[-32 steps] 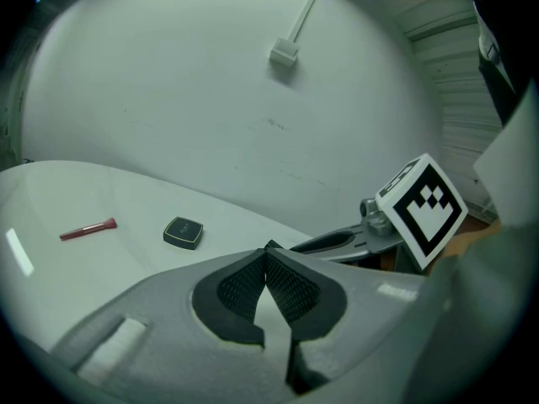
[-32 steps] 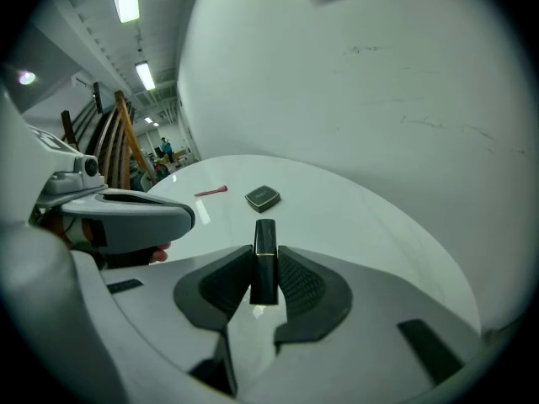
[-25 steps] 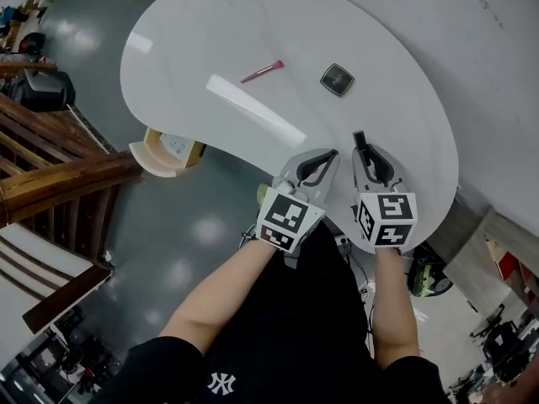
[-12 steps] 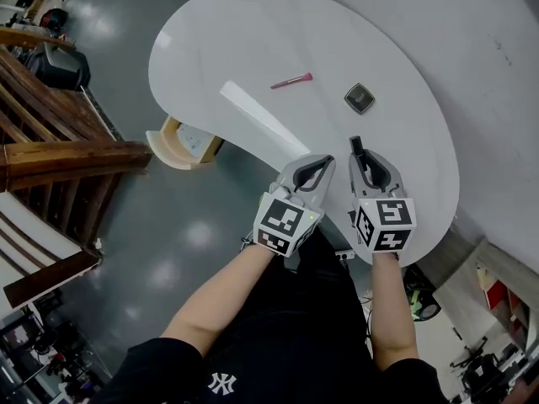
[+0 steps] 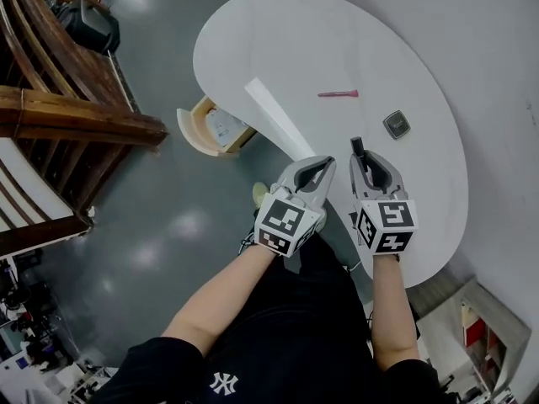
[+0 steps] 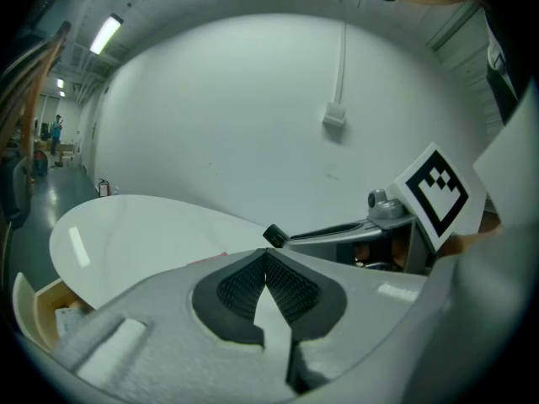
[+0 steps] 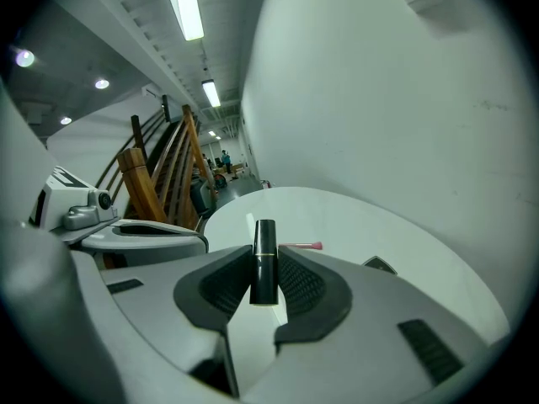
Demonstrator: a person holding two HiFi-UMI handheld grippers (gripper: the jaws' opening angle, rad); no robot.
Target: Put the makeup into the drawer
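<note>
Black gold-banded lipstick tube [image 7: 264, 262] stands clamped in the right gripper [image 5: 364, 160] over the white rounded table [image 5: 337, 40]; the left gripper [image 6: 265, 263] has its jaws together, empty. The open wooden drawer [image 5: 195, 124] sits well apart.

Left gripper [image 6: 266, 256], jaws together, empty

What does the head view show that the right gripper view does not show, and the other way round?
Only the head view: the open drawer at the edge of the white table, and the person's arms. Only the right gripper view: the ceiling lights, and the black lipstick seen close, clamped between the pads of the right gripper. Both: the lipstick, the pink brush, the dark compact, the table and the left gripper.
</note>
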